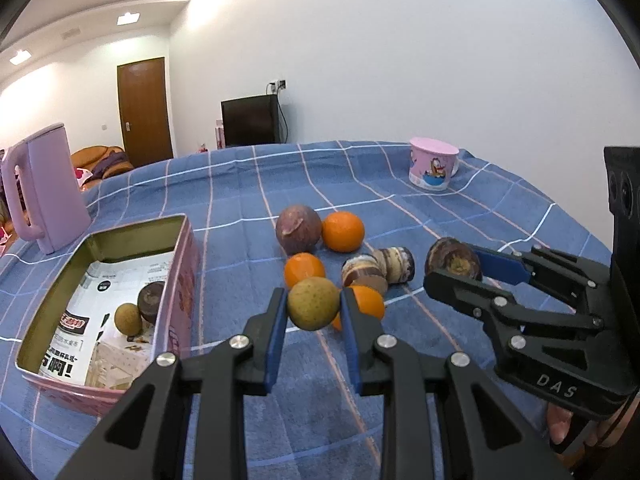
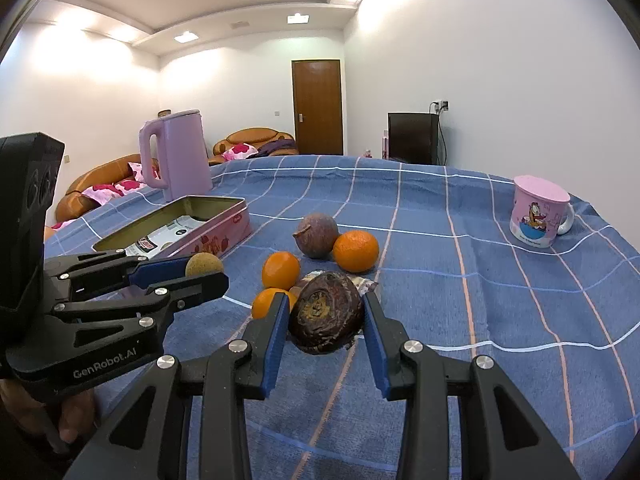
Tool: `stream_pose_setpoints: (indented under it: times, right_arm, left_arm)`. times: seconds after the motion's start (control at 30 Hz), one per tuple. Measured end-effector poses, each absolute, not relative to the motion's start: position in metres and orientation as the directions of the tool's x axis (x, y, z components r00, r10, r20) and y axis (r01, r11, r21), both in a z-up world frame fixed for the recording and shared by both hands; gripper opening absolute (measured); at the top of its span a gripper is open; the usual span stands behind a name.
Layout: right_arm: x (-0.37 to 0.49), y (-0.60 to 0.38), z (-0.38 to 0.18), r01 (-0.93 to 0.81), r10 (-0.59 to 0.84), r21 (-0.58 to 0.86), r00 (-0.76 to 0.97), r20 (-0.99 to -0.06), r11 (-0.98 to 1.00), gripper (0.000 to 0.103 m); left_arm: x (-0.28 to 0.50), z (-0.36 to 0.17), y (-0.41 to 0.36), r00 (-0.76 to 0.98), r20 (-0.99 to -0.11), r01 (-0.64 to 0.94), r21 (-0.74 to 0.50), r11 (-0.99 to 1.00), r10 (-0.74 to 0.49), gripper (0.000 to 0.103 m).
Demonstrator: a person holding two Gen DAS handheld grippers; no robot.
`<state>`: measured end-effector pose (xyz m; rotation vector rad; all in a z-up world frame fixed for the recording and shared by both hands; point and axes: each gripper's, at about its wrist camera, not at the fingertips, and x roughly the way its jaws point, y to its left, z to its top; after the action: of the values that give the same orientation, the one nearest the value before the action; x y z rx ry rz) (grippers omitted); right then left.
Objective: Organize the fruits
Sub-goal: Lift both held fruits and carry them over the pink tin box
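- Table under a blue checked cloth (image 1: 460, 216) carries everything.
- Lilac kettle (image 1: 48, 184) stands upright at the far left, just behind the tin.
- Pink tin (image 1: 182, 280), lid off, sits on the left; printed paper lines its floor. One yellow-brown fruit and one dark brown fruit (image 1: 151, 300) lie touching in it, against the right wall.
- Left gripper (image 1: 314, 308) is clamped on a yellow-green round fruit (image 1: 313, 303), blue pads pressing both sides, fruit lifted clear of the cloth, near the tin's right side.
- Right gripper (image 2: 326, 314) is clamped on a dark brown wrinkled fruit (image 2: 325, 312), pads on both sides, held over the pile.
- Pink cartoon mug (image 2: 538, 212) is far right, well apart from the fruit.
- Loose pile at the middle of the cloth: purple-brown round fruit (image 1: 298, 229) touching the big orange (image 1: 343, 231); a smaller orange (image 1: 304, 269) just in front; a third orange (image 1: 367, 300) partly hidden behind the left gripper's right finger.
- Two brown-and-cream banded pieces (image 1: 376, 268) lie side by side between the oranges and the right gripper; can't tell what kind.
- A hand shows below each gripper, mostly cropped.
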<state>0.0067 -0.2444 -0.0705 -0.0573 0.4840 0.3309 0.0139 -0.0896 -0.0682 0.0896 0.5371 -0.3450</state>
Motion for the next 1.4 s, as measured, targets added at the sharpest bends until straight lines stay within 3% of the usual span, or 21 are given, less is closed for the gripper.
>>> stream_pose_setpoints:
  times: [1.4]
  right_arm:
    - [-0.013, -0.245, -0.065, -0.354, 0.329, -0.01, 0.877, -0.349, 0.935, 0.039]
  left_arm:
    - [0.0, -0.051, -0.082, 0.882, -0.405, 0.286, 0.056, 0.957, -0.24, 0.028]
